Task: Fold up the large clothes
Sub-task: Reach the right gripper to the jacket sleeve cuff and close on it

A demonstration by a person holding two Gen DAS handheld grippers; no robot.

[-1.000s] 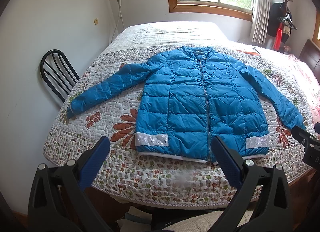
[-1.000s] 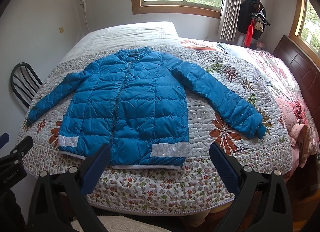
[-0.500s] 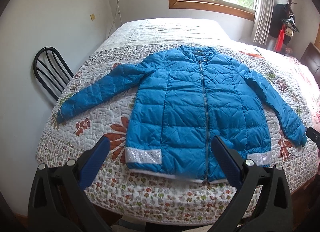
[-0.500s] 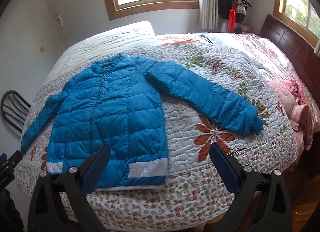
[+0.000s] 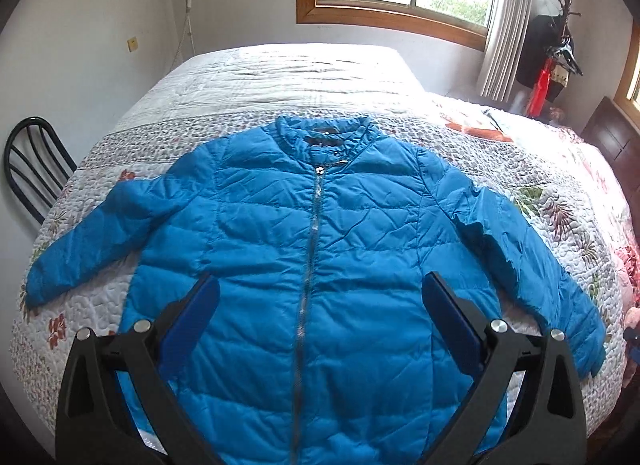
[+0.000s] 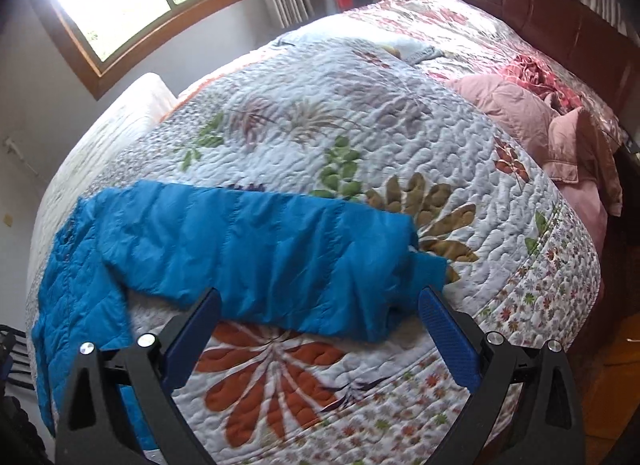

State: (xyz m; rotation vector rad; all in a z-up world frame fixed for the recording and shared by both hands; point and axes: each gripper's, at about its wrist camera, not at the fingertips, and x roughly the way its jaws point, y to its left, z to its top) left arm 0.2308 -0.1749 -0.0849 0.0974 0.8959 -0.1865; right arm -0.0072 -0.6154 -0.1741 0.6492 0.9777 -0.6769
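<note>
Blue jacket (image 5: 320,265) lay zipped, front up, flat across the bed (image 5: 280,77) w/ hem at near edge, ready for folding. Left gripper (image 5: 320,299) hung open over the torso; right gripper (image 6: 320,305) open, empty, aimed at right sleeve (image 6: 280,249), prob. to fold inward.

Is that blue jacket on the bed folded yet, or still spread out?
Spread out. The blue jacket lies flat on the quilt, zipped, both sleeves stretched sideways, nothing folded over.
</note>
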